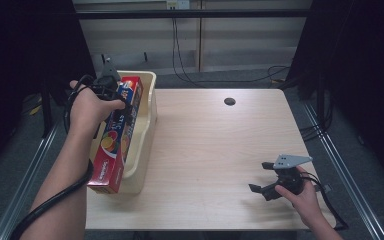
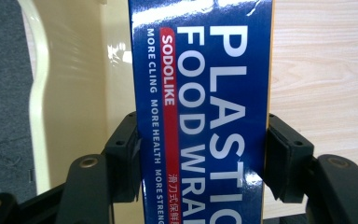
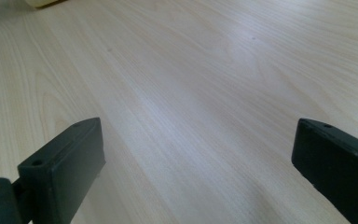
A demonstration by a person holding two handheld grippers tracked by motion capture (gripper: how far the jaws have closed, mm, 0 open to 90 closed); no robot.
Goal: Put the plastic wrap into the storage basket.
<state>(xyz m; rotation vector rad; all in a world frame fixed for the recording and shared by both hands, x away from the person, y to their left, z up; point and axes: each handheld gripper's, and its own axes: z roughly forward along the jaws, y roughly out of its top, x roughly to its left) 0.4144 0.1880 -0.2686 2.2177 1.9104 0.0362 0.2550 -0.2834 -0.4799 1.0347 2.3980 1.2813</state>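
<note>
A long box of plastic food wrap (image 1: 116, 142), red and blue with fruit pictures, lies lengthwise over the cream plastic bin (image 1: 147, 110) at the table's left, its near end sticking out past the bin's front. My left gripper (image 1: 111, 92) is shut on the box near its far end. In the left gripper view the two black pads (image 2: 127, 144) press on both sides of the blue box (image 2: 205, 116). My right gripper (image 1: 261, 176) rests low at the table's front right, jaws wide apart over bare wood (image 3: 191, 93), nothing between them.
The light wooden table (image 1: 215, 145) has a dark round hole (image 1: 229, 101) near its far edge. Cables run along the floor behind the table. Metal rails flank the table on both sides.
</note>
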